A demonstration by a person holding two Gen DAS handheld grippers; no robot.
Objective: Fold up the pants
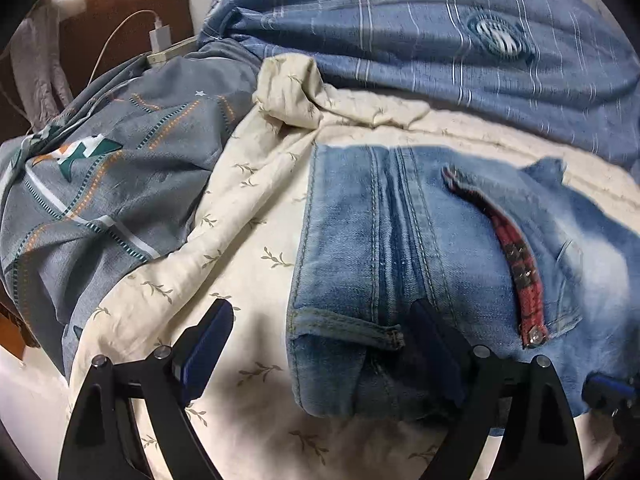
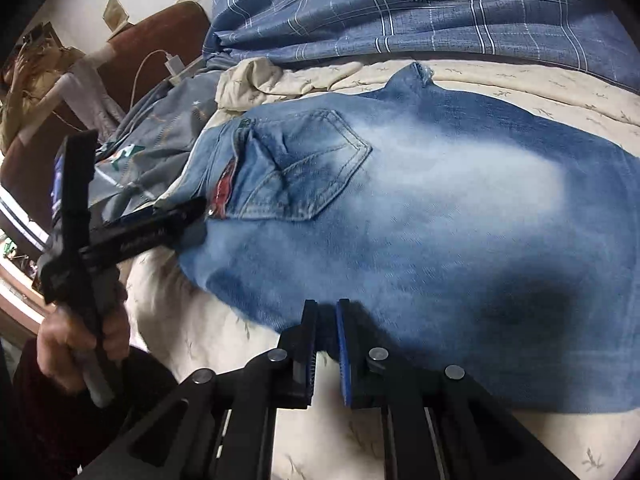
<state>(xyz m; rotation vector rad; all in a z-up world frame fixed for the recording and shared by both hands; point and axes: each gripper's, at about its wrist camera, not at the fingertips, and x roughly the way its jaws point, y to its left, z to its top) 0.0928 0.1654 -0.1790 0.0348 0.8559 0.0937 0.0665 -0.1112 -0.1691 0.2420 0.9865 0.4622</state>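
Faded blue jeans (image 2: 420, 208) lie folded on a cream leaf-print sheet (image 1: 248, 264). In the left wrist view the waistband end (image 1: 380, 264) with a red plaid belt strip (image 1: 524, 268) lies ahead. My left gripper (image 1: 324, 340) is open, its jaws wide apart around the waistband corner; it also shows in the right wrist view (image 2: 188, 216) at the jeans' left edge. My right gripper (image 2: 326, 344) is nearly closed on the jeans' near edge, with a thin bit of denim between the pads.
A blue plaid quilt (image 2: 360, 16) lies bunched behind the jeans. A grey patterned cover (image 1: 100, 184) is heaped to the left. A brown headboard (image 1: 120, 12) with a white charger and cable (image 1: 160, 38) stands far left.
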